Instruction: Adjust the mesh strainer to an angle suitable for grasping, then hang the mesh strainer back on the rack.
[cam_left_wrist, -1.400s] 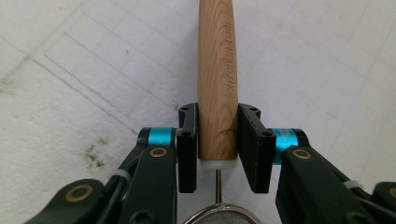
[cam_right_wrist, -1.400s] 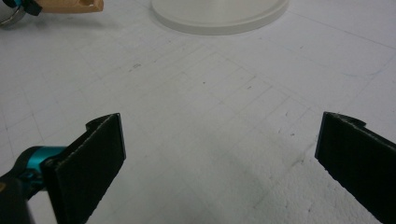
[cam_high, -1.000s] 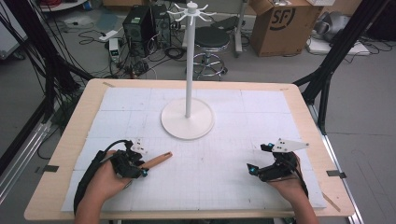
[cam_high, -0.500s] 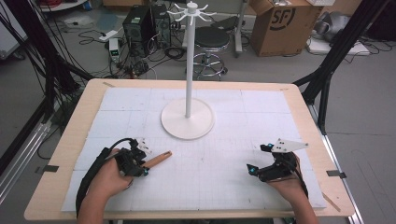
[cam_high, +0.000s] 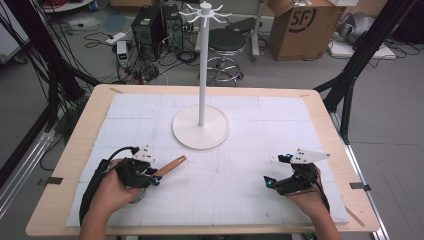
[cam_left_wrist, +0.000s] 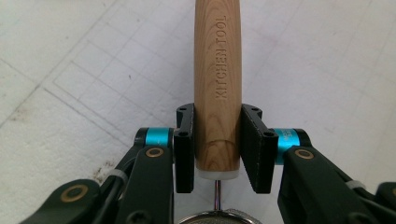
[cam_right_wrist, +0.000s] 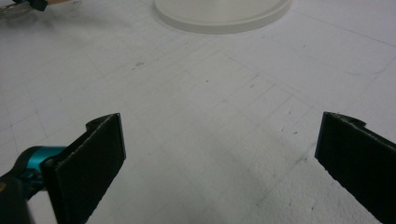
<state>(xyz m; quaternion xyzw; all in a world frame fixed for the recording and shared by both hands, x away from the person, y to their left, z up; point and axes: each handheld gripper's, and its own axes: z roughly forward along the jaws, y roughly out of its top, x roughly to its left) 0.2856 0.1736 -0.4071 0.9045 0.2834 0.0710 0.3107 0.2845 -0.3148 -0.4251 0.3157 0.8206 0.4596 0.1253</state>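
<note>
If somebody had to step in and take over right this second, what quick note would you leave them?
Left hand-held gripper: jaws have just been closing and now clamp the wooden handle of a kitchen tool, low over the white mat.
Right hand-held gripper: open, nothing in it, resting near the mat's right side.
White hook stand: upright mid-table, its hooks bare.
Done: the tool is gripped.
Left: probably lift it and hang it on the stand, which is only my guess.
</note>
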